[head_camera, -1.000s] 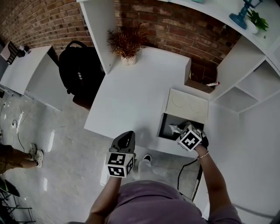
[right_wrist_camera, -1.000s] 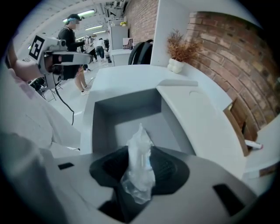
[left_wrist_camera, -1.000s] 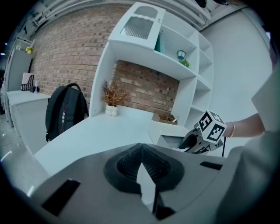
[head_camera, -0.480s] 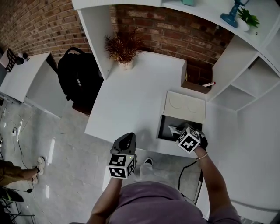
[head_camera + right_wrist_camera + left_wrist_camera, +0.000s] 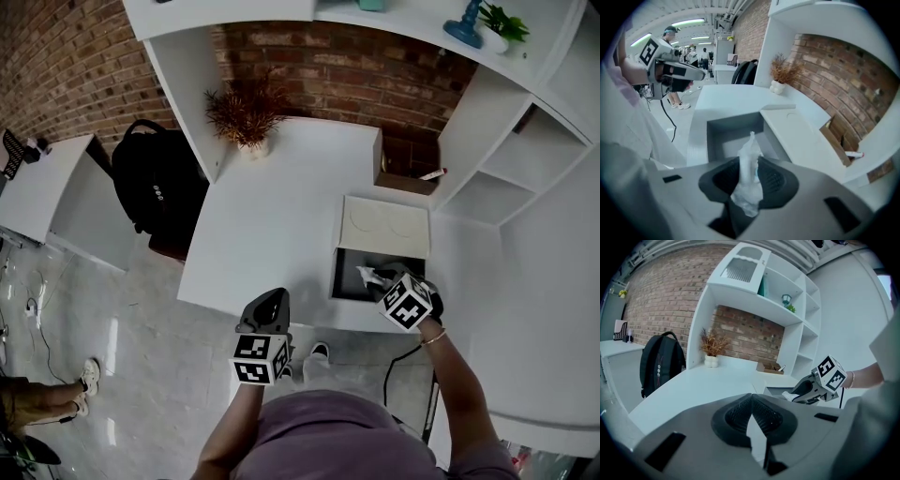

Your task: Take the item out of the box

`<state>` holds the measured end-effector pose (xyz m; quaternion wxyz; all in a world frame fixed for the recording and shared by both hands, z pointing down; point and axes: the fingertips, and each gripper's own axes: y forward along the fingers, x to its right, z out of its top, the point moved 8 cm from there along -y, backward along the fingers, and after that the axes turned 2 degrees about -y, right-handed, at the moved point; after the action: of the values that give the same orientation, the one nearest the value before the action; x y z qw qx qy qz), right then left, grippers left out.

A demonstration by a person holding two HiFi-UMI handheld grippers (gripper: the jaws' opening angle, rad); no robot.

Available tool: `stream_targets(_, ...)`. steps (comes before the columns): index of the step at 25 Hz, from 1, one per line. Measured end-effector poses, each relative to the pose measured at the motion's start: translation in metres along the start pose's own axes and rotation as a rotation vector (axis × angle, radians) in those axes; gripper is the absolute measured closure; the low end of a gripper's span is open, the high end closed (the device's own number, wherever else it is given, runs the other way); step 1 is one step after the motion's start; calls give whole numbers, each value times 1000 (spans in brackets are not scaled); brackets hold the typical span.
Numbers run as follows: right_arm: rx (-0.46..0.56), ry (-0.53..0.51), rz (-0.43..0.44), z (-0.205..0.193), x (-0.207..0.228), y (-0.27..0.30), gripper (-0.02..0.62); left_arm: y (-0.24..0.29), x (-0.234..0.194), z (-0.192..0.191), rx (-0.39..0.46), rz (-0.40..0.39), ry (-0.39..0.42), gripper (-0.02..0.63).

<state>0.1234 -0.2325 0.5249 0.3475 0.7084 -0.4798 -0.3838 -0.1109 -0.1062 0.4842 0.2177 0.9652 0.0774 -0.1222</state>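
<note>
Pinching the crinkled clear packet (image 5: 750,159) in your right gripper (image 5: 751,177), you are aiming straight up, clearing the walls of the open box (image 5: 736,123), left gripper (image 5: 751,416) idling closed.

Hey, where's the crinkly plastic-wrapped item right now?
In the right gripper view, the plastic-wrapped item is pinched between the jaws of the right gripper, just over the open box at the near right edge of the desk.

A white table (image 5: 272,216) carries an open rectangular box with a dark inside (image 5: 345,277) at its near right edge. The box's flat white lid (image 5: 386,225) lies just behind it. A dried brown plant in a small white pot (image 5: 251,145) stands at the far left corner, and a low brown cardboard box (image 5: 403,177) at the far right.
</note>
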Motion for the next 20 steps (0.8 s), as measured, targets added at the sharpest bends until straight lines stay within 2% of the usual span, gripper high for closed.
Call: stream_targets(20, 328, 385, -194, 0, -12, -75, 482, 36, 27, 17, -22, -169, 99, 606)
